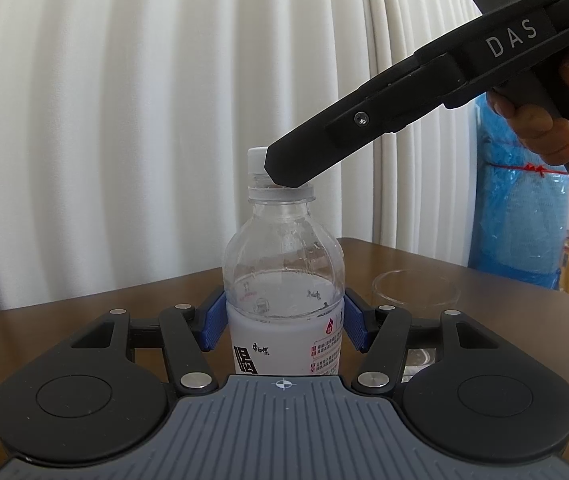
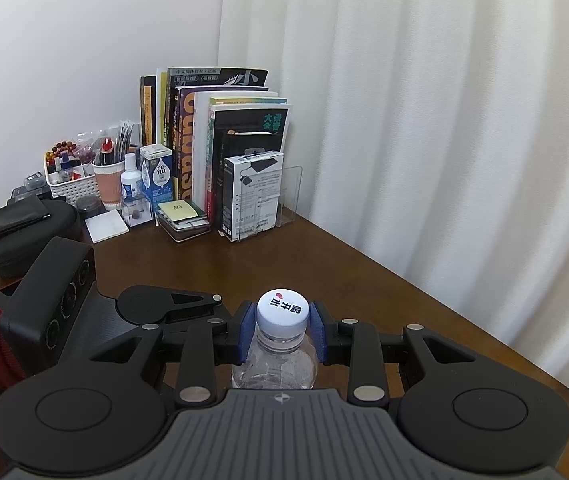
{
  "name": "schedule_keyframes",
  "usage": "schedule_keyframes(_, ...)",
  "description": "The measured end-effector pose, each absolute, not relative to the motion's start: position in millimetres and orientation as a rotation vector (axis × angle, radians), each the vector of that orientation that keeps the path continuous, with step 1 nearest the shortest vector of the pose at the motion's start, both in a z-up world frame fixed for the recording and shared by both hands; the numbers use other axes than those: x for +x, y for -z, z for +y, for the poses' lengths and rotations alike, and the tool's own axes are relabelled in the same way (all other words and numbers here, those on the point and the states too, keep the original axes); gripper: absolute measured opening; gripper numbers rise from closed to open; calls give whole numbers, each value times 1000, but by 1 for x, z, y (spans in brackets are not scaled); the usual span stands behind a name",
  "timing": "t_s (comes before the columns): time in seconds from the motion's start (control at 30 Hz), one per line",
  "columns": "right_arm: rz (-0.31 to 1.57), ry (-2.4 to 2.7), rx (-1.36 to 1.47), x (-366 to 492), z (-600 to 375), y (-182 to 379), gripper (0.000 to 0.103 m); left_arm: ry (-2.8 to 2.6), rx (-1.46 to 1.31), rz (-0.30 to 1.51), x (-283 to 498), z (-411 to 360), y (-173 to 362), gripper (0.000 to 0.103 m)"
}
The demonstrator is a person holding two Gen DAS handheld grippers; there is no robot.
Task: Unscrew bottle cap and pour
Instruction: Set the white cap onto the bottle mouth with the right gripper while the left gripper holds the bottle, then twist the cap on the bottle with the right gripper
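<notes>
2 grips hold: left gripper [image 1: 284,322] fingers clamp the thin, half-full bottle [image 1: 284,280], which dents easily; right gripper [image 2: 283,330] fingers pinch the cap [image 2: 283,312].

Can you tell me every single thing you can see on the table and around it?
bottle: one, clear with a white label, upright on the table
cap: one, white, on top of the bottle
glass: one, clear, on the table beside the bottle
table: one, brown wood
curtain: one, white, behind the table
books: a row, mixed colours, upright in the far corner
white box: one, in front of the books
basket: one, white, full of small things, far corner
paper cup: one, brown and white, next to the basket
black case: one, at the table's edge
blue roll: one, standing by the curtain
left gripper: black with blue pads, shut on the bottle's body
right gripper: black with blue pads, shut on the cap
hand: one, holding the right gripper's handle
</notes>
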State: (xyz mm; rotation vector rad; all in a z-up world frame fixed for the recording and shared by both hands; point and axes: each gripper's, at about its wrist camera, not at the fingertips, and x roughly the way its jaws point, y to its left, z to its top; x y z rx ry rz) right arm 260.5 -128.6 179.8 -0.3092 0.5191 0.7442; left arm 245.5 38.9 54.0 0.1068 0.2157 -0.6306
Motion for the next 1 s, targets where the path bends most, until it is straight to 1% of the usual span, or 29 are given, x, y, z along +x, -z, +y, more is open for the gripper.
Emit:
schedule_keyframes(0.13, 519, -741, -309, 260, -128, -180, 36, 629, 114, 219, 245, 39, -55, 59)
schedule_keyframes(0.2, 518, -740, -305, 259, -128, -180, 40, 628, 116, 220, 245, 39, -55, 59)
schedule_keyframes(1.0, 512, -734, -300, 261, -128, -179, 40, 636, 132, 224, 244, 41, -56, 59)
